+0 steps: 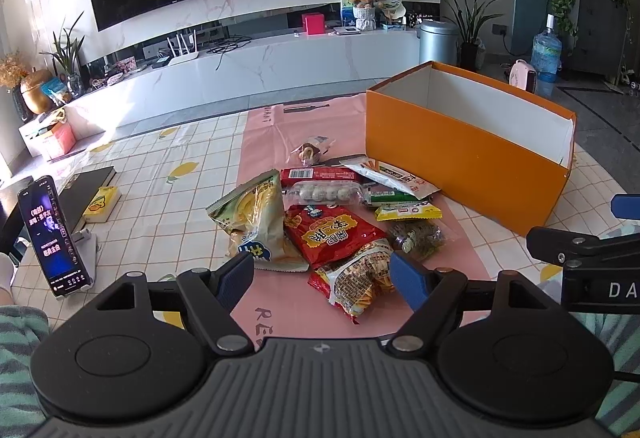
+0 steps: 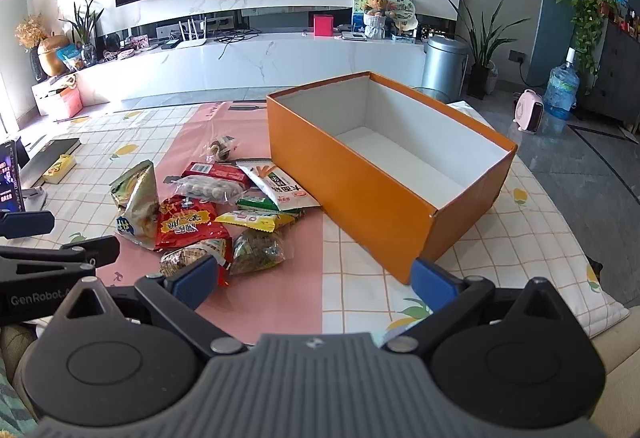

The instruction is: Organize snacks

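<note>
Currently I hold my left gripper (image 1: 324,278) and right gripper (image 2: 316,278) wide open and empty, near the snack pile (image 2: 208,210) lying beside the empty orange box (image 2: 384,210); these packets appear light, crinkly and slippery, so I would pinch a sealed edge.

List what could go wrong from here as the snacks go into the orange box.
Overlap: the red foil snack bag lies on the crinkled checkered packet and against the pale green chip bag, so a grab may drag its neighbours.

Box shift: the empty orange cardboard box looks light; a bump could slide it.

Crowding: the open left gripper and open right gripper hover close together.
</note>
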